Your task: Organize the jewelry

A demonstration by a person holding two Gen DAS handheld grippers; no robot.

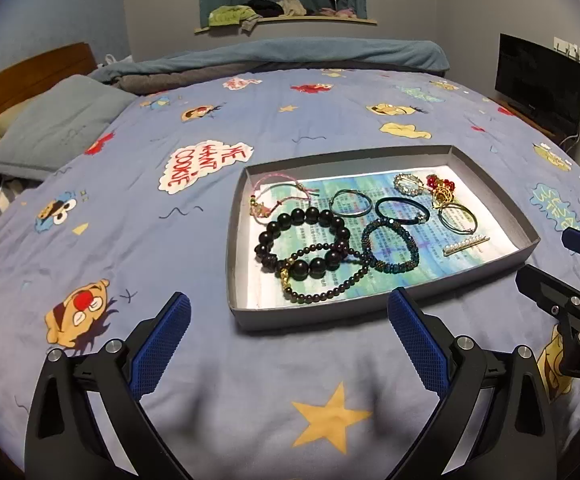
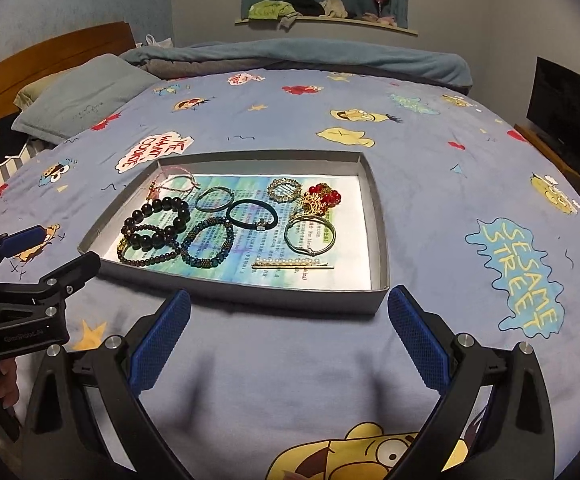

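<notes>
On the blue cartoon-print bedspread, a shallow grey tray lies just ahead of both grippers, holding the jewelry. The left gripper and the right gripper hover spread wide and empty, short of the tray's near wall. Inside, a black large-bead bracelet overlaps a thin beaded strand; a teal beaded bracelet, a pearl hair clip and a red-and-gold brooch lie apart on printed paper. Pillows sit well beyond.
</notes>
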